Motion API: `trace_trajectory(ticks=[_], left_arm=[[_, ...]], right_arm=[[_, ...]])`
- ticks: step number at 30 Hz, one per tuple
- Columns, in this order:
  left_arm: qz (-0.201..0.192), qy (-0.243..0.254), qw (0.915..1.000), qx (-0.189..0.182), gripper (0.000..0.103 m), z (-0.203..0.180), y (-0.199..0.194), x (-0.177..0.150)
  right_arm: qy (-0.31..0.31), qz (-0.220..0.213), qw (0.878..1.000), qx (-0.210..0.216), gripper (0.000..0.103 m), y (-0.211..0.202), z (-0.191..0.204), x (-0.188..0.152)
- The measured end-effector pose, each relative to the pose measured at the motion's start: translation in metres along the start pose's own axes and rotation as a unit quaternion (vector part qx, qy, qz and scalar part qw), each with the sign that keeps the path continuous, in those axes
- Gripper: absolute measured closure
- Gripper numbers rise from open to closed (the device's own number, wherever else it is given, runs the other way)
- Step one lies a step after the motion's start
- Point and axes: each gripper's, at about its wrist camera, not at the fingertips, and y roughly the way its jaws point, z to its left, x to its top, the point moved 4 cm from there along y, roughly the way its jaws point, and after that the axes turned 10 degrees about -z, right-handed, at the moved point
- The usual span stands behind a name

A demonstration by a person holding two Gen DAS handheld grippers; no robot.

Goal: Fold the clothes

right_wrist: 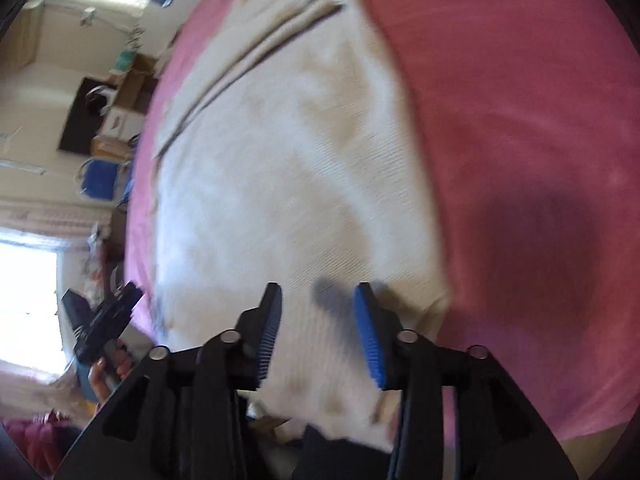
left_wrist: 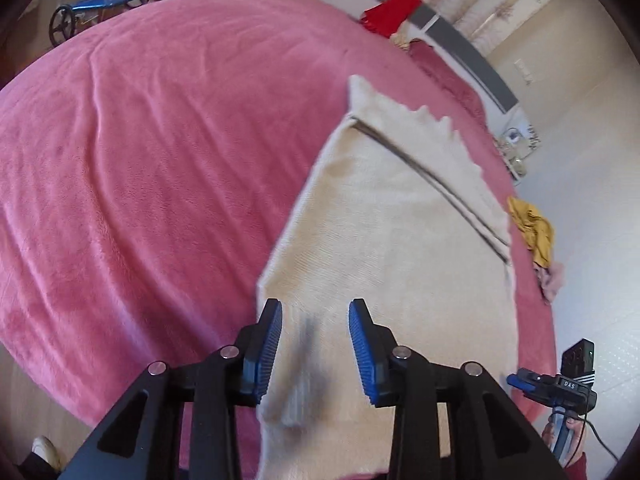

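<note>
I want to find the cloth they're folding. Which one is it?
Look at the big pink fleece blanket covering the bed. The cream knitted cloth lies spread near its edge. Unlike the crumpled mustard-yellow garment nearby, it has dark stripes and a jagged fringe.

- cream ribbed knit garment (left_wrist: 384, 216) with thin dark stripes
- pink plush bed (left_wrist: 160, 152) cover
- left tool (left_wrist: 316, 344): black, blue ridged pads
- red cloth (left_wrist: 390, 12), mustard cloth (left_wrist: 534, 228)
</note>
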Motion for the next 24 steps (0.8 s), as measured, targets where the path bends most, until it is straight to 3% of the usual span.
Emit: trace_trajectory(ticks=[3,5,7,9,11,14,16,18,20,24], left_arm=[[0.042,0.032,0.9986,0.009,0.068,-0.013,0.017,-0.024],[0.075,0.039,0.9954,0.045,0.068,-0.004,0.033,-0.044],[0.072,0.031,0.9956,0.05,0.07,0.004,0.032,-0.052],[0.064,0.03,0.9961,0.052,0.073,0.007,0.025,-0.053],[0.058,0.034,0.9964,0.051,0.073,0.004,0.02,-0.052],[0.042,0.032,0.9982,0.029,0.069,-0.007,0.01,-0.05],[0.038,0.036,0.9986,0.01,0.067,-0.017,0.011,-0.052],[0.05,0.048,0.9974,0.021,0.067,-0.017,0.02,-0.059],[0.061,0.059,0.9958,0.032,0.068,-0.017,0.029,-0.066],[0.068,0.056,0.9955,0.035,0.068,-0.015,0.031,-0.069]], right_arm=[[-0.013,0.027,1.0,0.006,0.059,0.012,0.009,-0.017],[-0.01,0.047,0.999,-0.011,0.059,0.016,-0.004,-0.028],[0.004,0.038,0.999,-0.012,0.062,0.014,-0.02,-0.035],[0.017,0.039,0.999,-0.023,0.078,0.014,-0.023,-0.04],[0.02,0.044,0.998,-0.034,0.083,0.013,-0.029,-0.038],[0.016,0.03,0.999,-0.042,0.079,-0.005,-0.029,-0.034],[0.021,0.025,0.999,-0.012,0.072,-0.013,-0.018,-0.038],[0.024,0.03,0.999,0.017,0.07,-0.015,-0.008,-0.046],[0.012,0.053,0.998,-0.029,0.069,-0.004,-0.013,-0.057],[0.03,0.048,0.997,-0.059,0.088,-0.007,-0.037,-0.064]])
